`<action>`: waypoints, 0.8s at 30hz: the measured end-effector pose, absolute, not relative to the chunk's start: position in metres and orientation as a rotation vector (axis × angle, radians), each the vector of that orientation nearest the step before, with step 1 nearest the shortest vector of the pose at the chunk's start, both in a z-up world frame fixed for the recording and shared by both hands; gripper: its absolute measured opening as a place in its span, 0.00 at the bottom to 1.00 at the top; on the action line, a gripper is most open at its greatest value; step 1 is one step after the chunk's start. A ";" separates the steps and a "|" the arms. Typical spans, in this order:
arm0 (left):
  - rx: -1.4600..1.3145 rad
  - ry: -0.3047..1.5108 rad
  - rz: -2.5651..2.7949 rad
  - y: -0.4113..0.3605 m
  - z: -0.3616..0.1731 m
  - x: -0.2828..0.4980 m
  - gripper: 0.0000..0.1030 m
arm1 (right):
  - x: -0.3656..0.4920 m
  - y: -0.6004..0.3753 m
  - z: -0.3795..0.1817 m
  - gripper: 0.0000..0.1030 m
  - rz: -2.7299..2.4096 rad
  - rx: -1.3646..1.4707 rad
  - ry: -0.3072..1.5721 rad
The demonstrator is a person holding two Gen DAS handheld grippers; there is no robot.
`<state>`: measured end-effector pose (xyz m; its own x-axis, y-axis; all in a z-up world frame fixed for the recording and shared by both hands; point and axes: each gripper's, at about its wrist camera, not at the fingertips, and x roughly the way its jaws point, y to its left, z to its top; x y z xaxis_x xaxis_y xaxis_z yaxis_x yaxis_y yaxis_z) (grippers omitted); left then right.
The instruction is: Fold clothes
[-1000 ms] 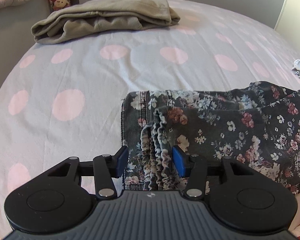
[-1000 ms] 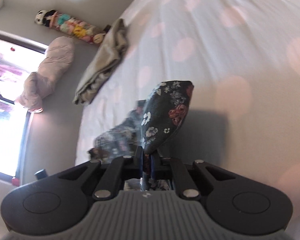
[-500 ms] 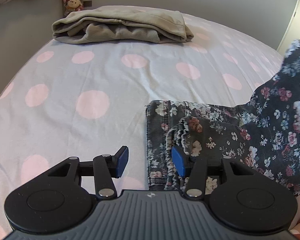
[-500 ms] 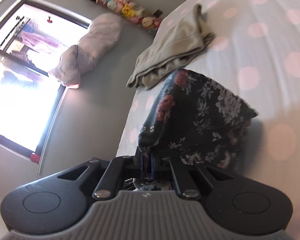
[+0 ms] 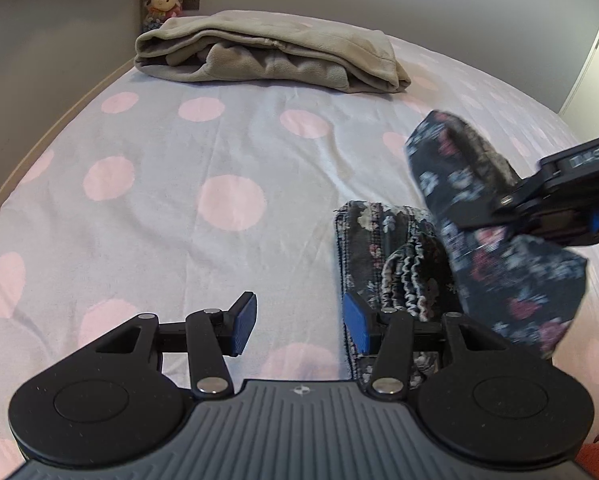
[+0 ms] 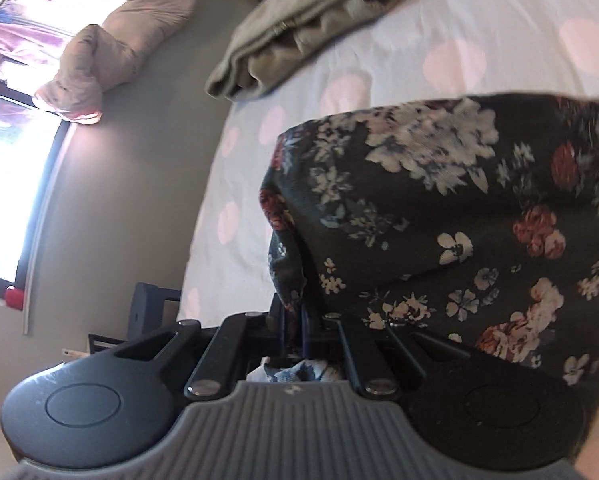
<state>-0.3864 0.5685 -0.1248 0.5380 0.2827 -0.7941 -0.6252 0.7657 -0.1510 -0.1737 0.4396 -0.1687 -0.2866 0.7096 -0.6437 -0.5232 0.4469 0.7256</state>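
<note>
The right gripper point(image 6: 295, 330) is clamped on a fold of the dark floral garment point(image 6: 439, 220) and holds it up off the polka-dot bed point(image 5: 219, 152). The left gripper point(image 5: 299, 322) hovers with its jaws apart and empty; the garment's gathered waistband point(image 5: 407, 280) lies just beside its right pad. A folded beige garment point(image 5: 267, 52) sits at the bed's far edge.

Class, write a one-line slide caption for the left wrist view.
Open left gripper hovers over polka-dot bedsheet while right gripper lifts dark floral garment; folded beige garment behind.
</note>
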 end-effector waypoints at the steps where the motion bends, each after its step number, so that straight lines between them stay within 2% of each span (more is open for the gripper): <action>1: -0.455 0.845 0.564 0.570 -0.126 -0.388 0.45 | -0.177 0.446 -0.176 0.09 1.199 0.167 1.428; 4: -0.467 0.853 0.565 0.573 -0.130 -0.391 0.45 | -0.180 0.455 -0.191 0.10 1.181 0.157 1.438; 7: -0.472 0.859 0.562 0.573 -0.131 -0.391 0.45 | -0.180 0.455 -0.190 0.20 1.204 0.174 1.438; 9: -0.471 0.856 0.555 0.572 -0.130 -0.390 0.45 | -0.179 0.450 -0.182 0.38 1.232 0.183 1.424; 11: -0.462 0.847 0.546 0.568 -0.125 -0.389 0.45 | -0.176 0.441 -0.167 0.46 1.268 0.186 1.383; 17: -0.440 0.782 0.548 0.552 -0.098 -0.389 0.45 | -0.171 0.393 -0.134 0.45 1.320 0.072 1.188; 19: -0.434 0.758 0.520 0.542 -0.089 -0.387 0.41 | -0.174 0.372 -0.134 0.43 1.300 -0.027 1.105; 21: -0.420 0.754 0.464 0.530 -0.084 -0.383 0.38 | -0.177 0.351 -0.139 0.39 1.274 -0.124 1.031; 24: -0.355 0.793 0.389 0.506 -0.089 -0.374 0.30 | -0.186 0.321 -0.154 0.26 1.242 -0.262 0.948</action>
<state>-0.3737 0.5062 -0.0887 0.6385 0.2030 -0.7424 -0.4635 0.8714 -0.1604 -0.1859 0.3212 -0.1541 0.0138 0.6837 -0.7297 -0.8842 0.3491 0.3104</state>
